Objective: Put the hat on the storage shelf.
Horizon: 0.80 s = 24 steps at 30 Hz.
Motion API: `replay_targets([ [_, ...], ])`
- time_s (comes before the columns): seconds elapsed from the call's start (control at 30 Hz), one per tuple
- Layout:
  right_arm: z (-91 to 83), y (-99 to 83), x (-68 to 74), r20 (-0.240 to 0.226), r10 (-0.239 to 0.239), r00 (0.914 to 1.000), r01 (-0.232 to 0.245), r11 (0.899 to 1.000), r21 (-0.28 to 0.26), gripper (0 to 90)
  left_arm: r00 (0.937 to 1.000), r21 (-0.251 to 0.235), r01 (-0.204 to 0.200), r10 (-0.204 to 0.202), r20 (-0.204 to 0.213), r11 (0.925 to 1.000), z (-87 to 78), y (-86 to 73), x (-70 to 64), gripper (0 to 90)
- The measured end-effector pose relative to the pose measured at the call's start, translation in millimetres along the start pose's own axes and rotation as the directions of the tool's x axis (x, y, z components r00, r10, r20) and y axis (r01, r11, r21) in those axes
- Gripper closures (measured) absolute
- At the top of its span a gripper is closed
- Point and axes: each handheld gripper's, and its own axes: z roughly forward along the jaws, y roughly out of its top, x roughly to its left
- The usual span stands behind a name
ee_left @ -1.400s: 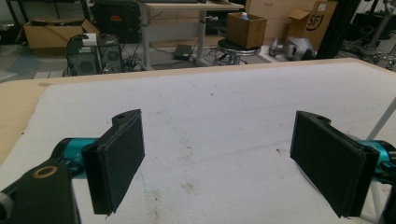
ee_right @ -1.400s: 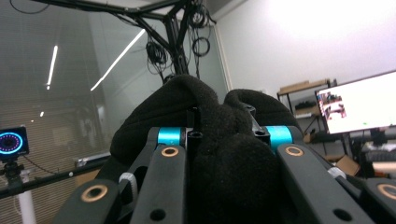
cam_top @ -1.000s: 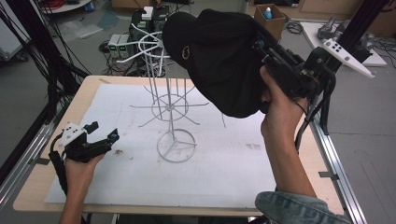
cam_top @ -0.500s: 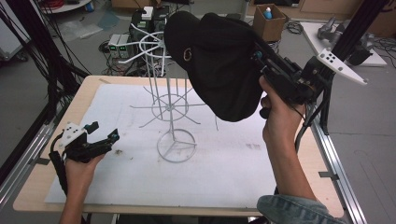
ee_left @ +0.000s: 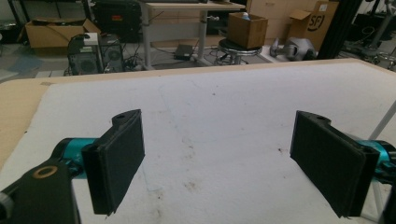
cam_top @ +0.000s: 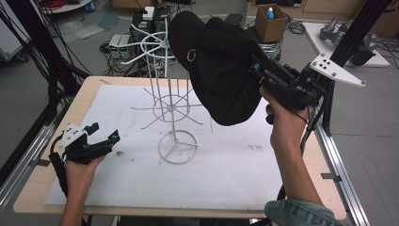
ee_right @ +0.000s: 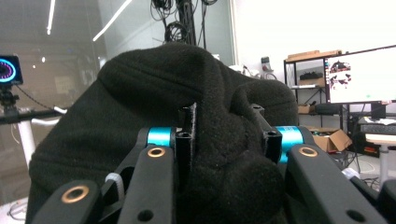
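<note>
Left of the wire rack (cam_top: 171, 101), low on the white sheet (cam_top: 226, 174): left gripper (cam_top: 101, 141), jaws wide apart, holding nothing. Up high, just right of the rack's top: black hat (cam_top: 221, 70), touching the top arms, pinched tight by the right gripper (cam_top: 256, 70).
</note>
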Motion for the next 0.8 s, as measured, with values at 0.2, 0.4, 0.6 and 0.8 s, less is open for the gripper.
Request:
replay_targets([
  [0.2,0.4,-0.9,1.8,0.006,-0.060,0.9982,0.060,0.997,0.051,66.1,1.0000,-0.001,0.001,-0.001,0.000,1.0000,-0.4,0.2,0.5,17.8],
  [0.4,1.9,-3.7,3.3,0.014,-0.106,0.9942,0.104,0.989,0.101,63.9,1.0000,0.000,0.002,-0.002,0.000,1.0000,-0.4,0.2,0.6,17.8],
  [0.6,3.1,-7.8,1.5,0.002,-0.103,0.9947,0.102,0.988,0.112,63.1,1.0000,-0.003,0.004,-0.004,-0.001,1.0000,-0.4,0.2,0.9,17.8],
  [0.8,3.6,-12.7,0.7,-0.002,-0.099,0.9950,0.099,0.988,0.119,62.3,1.0000,-0.003,0.005,-0.005,-0.001,1.0000,-0.5,0.2,1.1,17.8],
])
